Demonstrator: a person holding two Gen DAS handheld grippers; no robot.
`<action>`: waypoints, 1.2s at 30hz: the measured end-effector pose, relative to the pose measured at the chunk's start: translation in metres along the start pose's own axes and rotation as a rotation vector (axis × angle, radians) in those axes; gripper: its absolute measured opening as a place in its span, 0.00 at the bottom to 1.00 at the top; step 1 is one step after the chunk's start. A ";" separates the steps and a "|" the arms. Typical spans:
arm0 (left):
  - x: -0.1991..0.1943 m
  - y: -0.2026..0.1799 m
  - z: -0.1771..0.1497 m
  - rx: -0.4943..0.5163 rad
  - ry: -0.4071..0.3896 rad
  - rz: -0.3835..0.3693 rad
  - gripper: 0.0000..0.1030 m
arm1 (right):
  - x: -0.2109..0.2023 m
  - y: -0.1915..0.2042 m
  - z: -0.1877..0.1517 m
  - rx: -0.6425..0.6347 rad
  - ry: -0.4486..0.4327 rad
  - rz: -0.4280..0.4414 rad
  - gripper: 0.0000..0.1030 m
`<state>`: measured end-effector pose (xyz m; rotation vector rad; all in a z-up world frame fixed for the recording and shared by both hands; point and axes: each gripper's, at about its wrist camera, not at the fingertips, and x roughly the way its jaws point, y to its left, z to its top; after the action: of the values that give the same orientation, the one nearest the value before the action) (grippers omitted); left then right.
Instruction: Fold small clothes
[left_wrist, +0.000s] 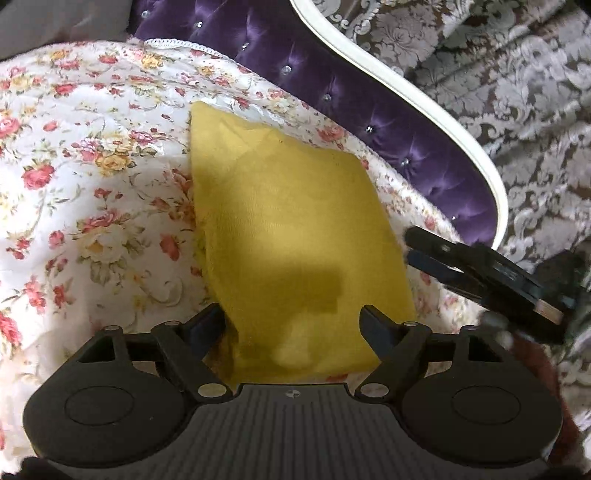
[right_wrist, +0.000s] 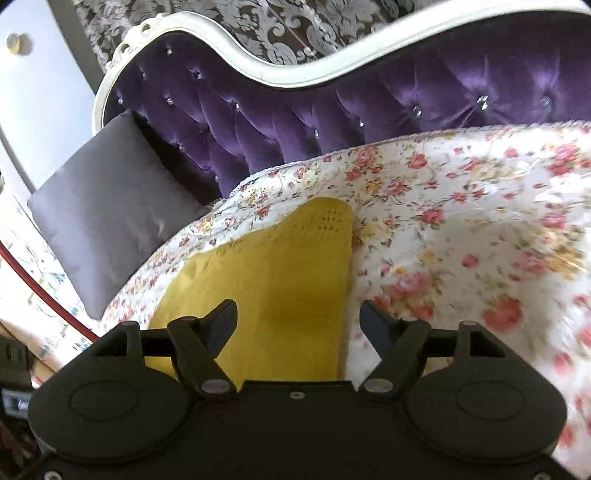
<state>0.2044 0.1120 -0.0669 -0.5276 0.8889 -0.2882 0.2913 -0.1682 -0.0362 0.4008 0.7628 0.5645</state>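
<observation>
Nearest my left camera, the left gripper (left_wrist: 293, 323) hangs low over the near edge of the folded mustard-yellow knit garment (left_wrist: 295, 236), its two black fingers spread wide with the cloth lying flat between and beneath them; I see nothing pinched. Its shadow falls on the cloth just ahead of the fingertips.

The right gripper (right_wrist: 298, 319) also stands wide open and holds nothing. Its left finger sits over the garment (right_wrist: 266, 280), its right finger over the white quilted bedspread printed with pink and yellow roses (right_wrist: 461, 236), so the garment's right edge runs between them. In the left view the same tool (left_wrist: 410, 247) enters from the right, tilted, its fingertips just beside the garment's right edge; whether they touch it I cannot tell.

The garment lies folded into a rough rectangle on the bedspread (left_wrist: 92, 177), one narrower end pointing away. Beyond it stand a grey cushion (right_wrist: 103, 206), the purple tufted velvet headboard with a white carved frame (right_wrist: 295, 122), and a grey damask curtain (left_wrist: 517, 92).
</observation>
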 end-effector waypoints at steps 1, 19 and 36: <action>0.002 0.000 0.001 -0.007 0.001 -0.008 0.77 | 0.008 -0.005 0.004 0.018 0.004 0.015 0.74; 0.026 -0.001 0.013 0.021 0.014 -0.026 0.33 | 0.066 -0.019 0.022 0.044 0.050 0.109 0.43; 0.006 -0.011 -0.014 -0.001 0.088 -0.102 0.18 | 0.004 -0.006 0.004 0.029 0.077 -0.016 0.40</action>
<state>0.1968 0.0960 -0.0717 -0.5657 0.9489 -0.4066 0.2990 -0.1709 -0.0389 0.4016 0.8480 0.5563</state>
